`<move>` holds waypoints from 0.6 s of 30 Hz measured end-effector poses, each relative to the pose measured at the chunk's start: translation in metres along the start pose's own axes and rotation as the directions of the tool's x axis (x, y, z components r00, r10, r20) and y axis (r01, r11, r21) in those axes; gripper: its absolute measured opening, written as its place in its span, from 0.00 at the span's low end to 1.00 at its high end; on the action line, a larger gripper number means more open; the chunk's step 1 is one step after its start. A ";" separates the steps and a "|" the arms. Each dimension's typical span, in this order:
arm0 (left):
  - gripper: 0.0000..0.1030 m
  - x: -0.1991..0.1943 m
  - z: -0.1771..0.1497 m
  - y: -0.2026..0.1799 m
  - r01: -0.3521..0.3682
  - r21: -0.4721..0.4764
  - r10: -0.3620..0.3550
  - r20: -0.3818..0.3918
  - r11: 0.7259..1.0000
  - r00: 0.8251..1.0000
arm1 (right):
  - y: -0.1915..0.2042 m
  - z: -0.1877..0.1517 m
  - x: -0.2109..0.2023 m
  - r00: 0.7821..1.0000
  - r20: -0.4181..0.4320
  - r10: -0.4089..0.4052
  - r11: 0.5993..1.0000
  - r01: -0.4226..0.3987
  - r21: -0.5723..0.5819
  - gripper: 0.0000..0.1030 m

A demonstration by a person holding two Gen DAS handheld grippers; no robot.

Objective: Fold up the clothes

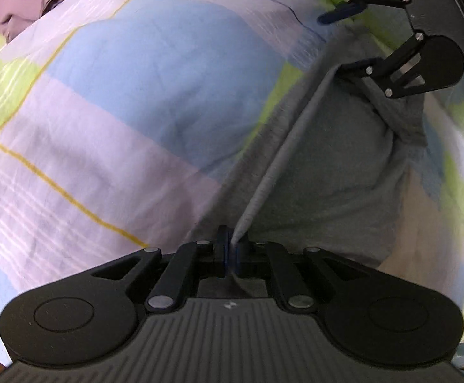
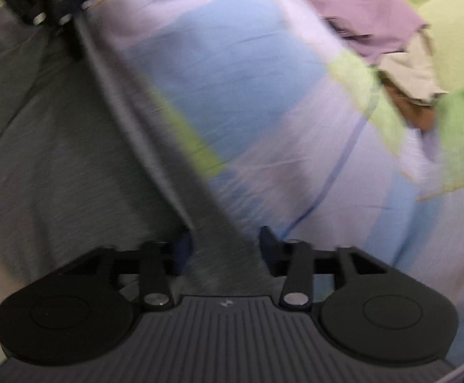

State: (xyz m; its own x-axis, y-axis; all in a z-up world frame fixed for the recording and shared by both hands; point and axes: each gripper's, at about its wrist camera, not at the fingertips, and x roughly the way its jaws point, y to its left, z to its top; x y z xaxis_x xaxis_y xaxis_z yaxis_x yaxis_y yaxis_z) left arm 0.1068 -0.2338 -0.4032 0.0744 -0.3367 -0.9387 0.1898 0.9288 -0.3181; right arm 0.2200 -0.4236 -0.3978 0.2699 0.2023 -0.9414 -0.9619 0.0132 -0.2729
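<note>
Left gripper [image 1: 231,252] is sitting with its jaws nearly together and a thin ridge of the grey garment [image 1: 334,166] running up between the pads; whether the pads are pressing the cloth or just bracketing it cannot be told from the left wrist view. Right gripper [image 2: 224,245] is standing with its jaws apart, grey fabric lying in the gap, pads not pinching it

Garment is lying spread on the checked bedsheet [image 1: 120,111], its raised edge stretching as one taut fold line between the two grippers

Risks, as judged from this state:
- right corner is sitting loose, so any pull by the left side is likely dragging the cloth askew and collapsing the ridge
- left hold is looking marginal; a thin edge could be slipping out, leaving the fold uneven
- soft sheet underneath could be bunching up with the garment
- purple clothing [image 2: 369,25] and beige clothing [image 2: 414,76] are lying well apart, so snagging seems unlikely

Writing: none legible. Only a small pale emblem [image 1: 231,304] is showing on the gripper body, too small to read; the right wrist view is blurring
</note>
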 end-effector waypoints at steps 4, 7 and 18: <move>0.13 -0.008 0.003 0.009 0.030 -0.023 -0.030 -0.006 0.999 1.000 | -0.020 -0.025 -0.034 0.987 0.056 -0.150 0.954 0.130 0.269 0.59; 0.13 -0.004 0.000 0.002 0.019 0.016 -0.019 -0.043 1.000 0.999 | -0.022 -0.064 -0.067 0.985 0.112 -0.131 0.871 0.061 0.487 0.78; 0.17 -0.017 0.001 -0.015 0.044 0.066 -0.041 -0.040 0.997 0.998 | 0.029 -0.110 -0.076 0.995 0.079 -0.060 0.901 0.020 0.433 0.24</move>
State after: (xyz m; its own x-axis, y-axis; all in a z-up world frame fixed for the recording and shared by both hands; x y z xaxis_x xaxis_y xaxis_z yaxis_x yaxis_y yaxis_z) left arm 0.1037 -0.2423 -0.3825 0.0269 -0.3680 -0.9294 0.2570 0.9011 -0.3494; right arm 0.1762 -0.5460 -0.3556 0.3229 0.2780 -0.9047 -0.8800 0.4401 -0.1789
